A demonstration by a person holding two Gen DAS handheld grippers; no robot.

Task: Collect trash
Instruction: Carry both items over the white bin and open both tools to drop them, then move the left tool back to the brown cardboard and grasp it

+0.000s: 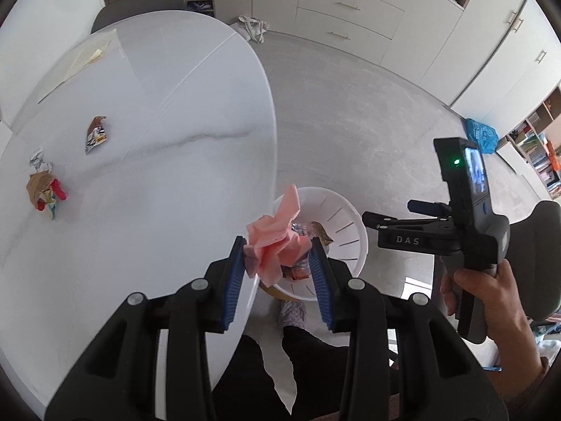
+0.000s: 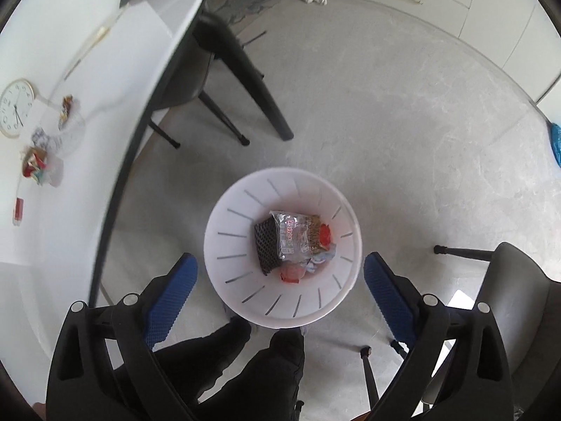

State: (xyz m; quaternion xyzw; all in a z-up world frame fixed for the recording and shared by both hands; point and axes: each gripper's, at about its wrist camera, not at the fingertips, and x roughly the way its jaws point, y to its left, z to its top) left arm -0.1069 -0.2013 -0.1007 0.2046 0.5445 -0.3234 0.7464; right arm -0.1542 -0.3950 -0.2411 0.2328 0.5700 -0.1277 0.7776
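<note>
Left gripper [image 1: 278, 263] clamped on crumpled pink paper [image 1: 277, 238] — light, soft, held mid-wad — over white wastebasket [image 1: 354, 242]; right gripper [image 2: 280, 280] spread empty.

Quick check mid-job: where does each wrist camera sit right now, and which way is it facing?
Left wrist: on the left hand-held gripper, looking down past the table edge; pink paper clamped; right hand and legs show.
Right wrist: on the right hand-held gripper, jaws wide and empty, straight above the white bin; legs show.
Shared: bin, table, wrappers.
</note>
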